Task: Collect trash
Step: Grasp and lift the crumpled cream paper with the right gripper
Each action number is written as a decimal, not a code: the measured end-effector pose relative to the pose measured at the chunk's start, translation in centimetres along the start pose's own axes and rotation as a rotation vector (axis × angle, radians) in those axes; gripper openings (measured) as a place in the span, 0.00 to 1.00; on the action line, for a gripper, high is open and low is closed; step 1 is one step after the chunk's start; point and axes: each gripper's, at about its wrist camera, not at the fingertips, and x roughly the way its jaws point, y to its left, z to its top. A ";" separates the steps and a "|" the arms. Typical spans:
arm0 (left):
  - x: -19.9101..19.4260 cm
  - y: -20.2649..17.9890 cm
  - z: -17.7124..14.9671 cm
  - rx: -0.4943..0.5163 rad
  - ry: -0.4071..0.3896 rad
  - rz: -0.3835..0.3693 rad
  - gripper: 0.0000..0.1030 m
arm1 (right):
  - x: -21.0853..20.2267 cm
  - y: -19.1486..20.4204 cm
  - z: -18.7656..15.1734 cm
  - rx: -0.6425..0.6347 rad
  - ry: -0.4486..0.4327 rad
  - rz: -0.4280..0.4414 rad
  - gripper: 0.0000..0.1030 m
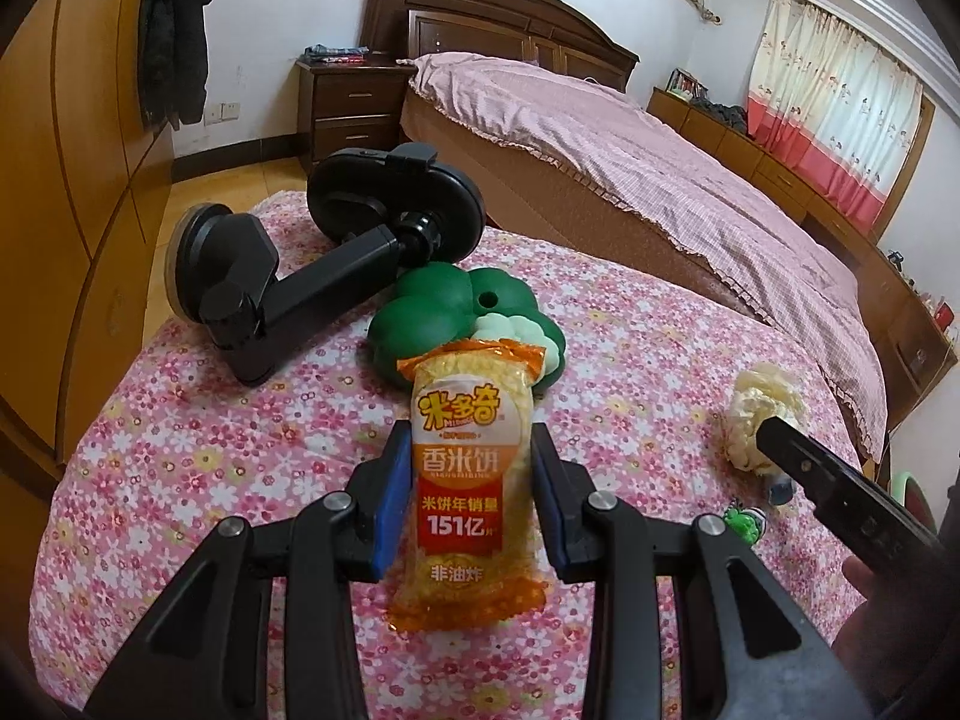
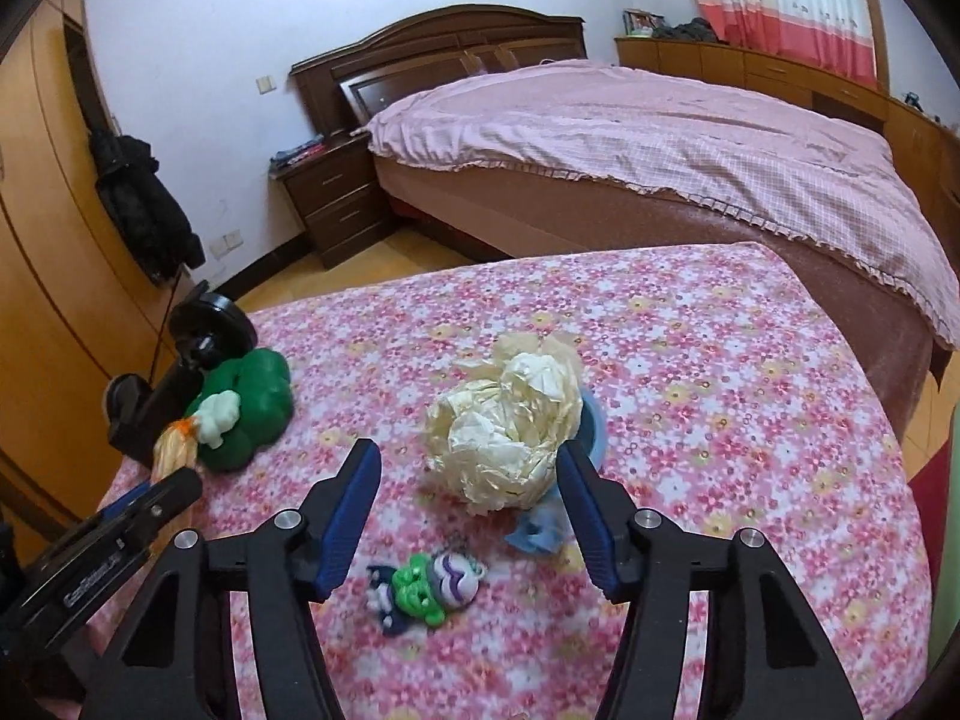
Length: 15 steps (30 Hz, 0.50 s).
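My left gripper (image 1: pixel 471 468) is shut on an orange rice-cracker packet (image 1: pixel 468 438), which stands upright between the blue pads above the floral tablecloth (image 1: pixel 180 432). In the right wrist view a crumpled cream paper ball (image 2: pixel 510 426) lies on the cloth between the fingers of my right gripper (image 2: pixel 468 462). The jaws are open: the right pad is at the ball's edge and the left pad stands clear of it. The same paper ball (image 1: pixel 762 420) appears at the right of the left wrist view, behind a right finger (image 1: pixel 840 498).
A black suction-cup phone holder (image 1: pixel 288 276) and a green broccoli toy (image 1: pixel 444 306) lie behind the packet. A small green toy figure (image 2: pixel 429 588) and a blue object (image 2: pixel 537 531) lie by the paper ball. A bed (image 2: pixel 660 138) stands beyond the table, a wardrobe (image 1: pixel 72 180) at the left.
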 end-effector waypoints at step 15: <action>-0.2 -0.3 -0.2 0.009 -0.009 -0.023 0.37 | -2.4 -0.9 -0.2 0.012 -0.032 0.044 0.18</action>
